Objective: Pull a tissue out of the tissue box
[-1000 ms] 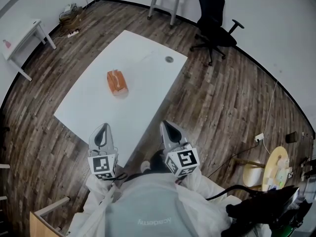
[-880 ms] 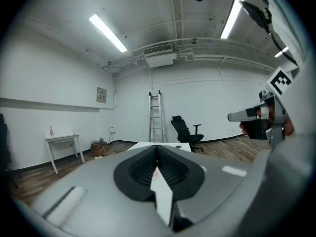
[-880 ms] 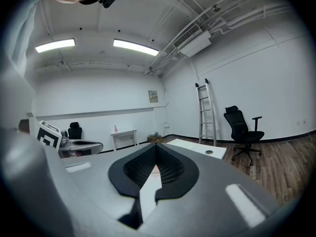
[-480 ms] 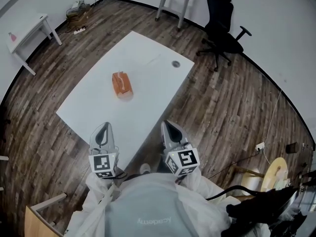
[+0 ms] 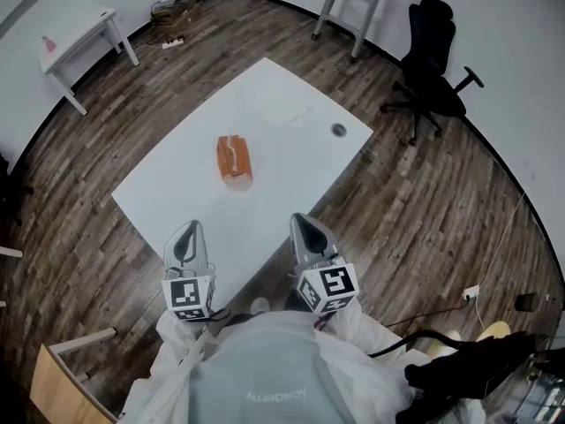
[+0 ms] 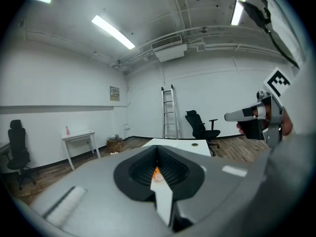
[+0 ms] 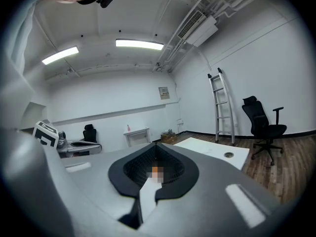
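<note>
An orange tissue box [image 5: 234, 158] lies on the white table [image 5: 291, 162], a white tissue showing at its top slot. Both grippers hover over the table's near edge, well short of the box. My left gripper [image 5: 186, 228] is shut with nothing in it; in the left gripper view its jaws [image 6: 158, 151] meet, and the tissue box [image 6: 156, 172] shows as a small orange spot beyond them. My right gripper [image 5: 299, 222] is also shut and empty. In its own view, the right gripper [image 7: 155, 148] frames the same distant orange spot.
A black office chair [image 5: 434, 60] and a ladder [image 5: 353, 3] stand beyond the table's far right. A small white side table [image 5: 84, 38] is at the far left. The table has a round cable hole [image 5: 339, 130]. A wooden piece of furniture [image 5: 62, 369] sits at bottom left.
The table and tissue box have shifted down and right in the head view, nearer to the grippers. Both grippers stay shut and keep their places in the picture.
</note>
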